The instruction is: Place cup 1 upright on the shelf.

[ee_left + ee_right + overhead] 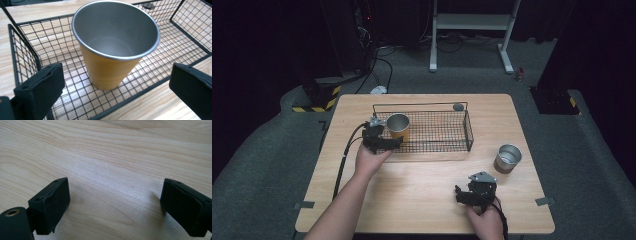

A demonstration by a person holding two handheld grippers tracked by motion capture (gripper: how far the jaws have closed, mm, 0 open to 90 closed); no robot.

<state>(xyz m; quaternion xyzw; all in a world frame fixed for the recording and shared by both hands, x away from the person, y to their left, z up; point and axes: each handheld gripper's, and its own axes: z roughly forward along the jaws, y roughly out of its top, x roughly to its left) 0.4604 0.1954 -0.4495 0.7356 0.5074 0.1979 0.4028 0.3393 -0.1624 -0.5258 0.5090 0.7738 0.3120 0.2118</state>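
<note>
No readable text, label, brand, number or sign appears on anything here.

A yellow cup point(398, 127) with a bare metal rim and interior stands upright and empty at the left end of a black wire basket point(447, 140) on the far half of the counter. Seen close, the cup point(113, 47) rests on the basket's mesh floor point(160, 52), near the left wall and the near rim.

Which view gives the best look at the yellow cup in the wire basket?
The left gripper view: the yellow cup stands upright, close up, its bare metal inside visible, between open jaws. The high view shows it small, at the wire basket's left end. The right gripper view looks at bare table.
</note>
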